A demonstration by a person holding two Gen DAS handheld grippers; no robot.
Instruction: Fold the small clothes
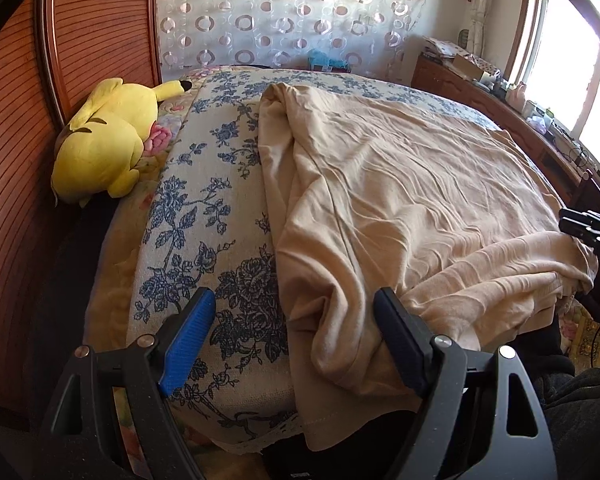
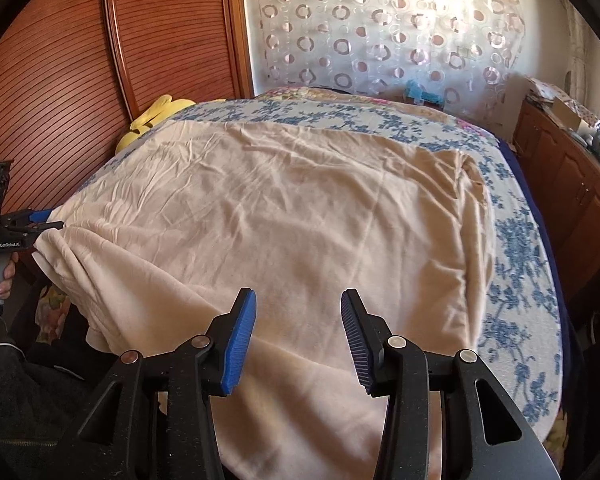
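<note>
A beige garment (image 1: 400, 184) lies spread and wrinkled on the bed, its near edge hanging over the bed's front edge; it also fills the right wrist view (image 2: 280, 208). My left gripper (image 1: 296, 312) is open, its blue pads straddling the garment's near left corner fold, holding nothing. My right gripper (image 2: 298, 320) is open just above the garment's near edge, holding nothing. Each gripper shows at the other view's side: the right one (image 1: 588, 228), the left one (image 2: 32, 222) by the garment's left corner.
The bed has a blue floral cover (image 1: 204, 208). A yellow plush toy (image 1: 104, 140) lies at the bed's left by a wooden slatted wardrobe (image 1: 16, 120). A wooden cabinet (image 2: 572, 184) with clutter stands along the right under a window. A patterned curtain (image 2: 380, 28) hangs behind.
</note>
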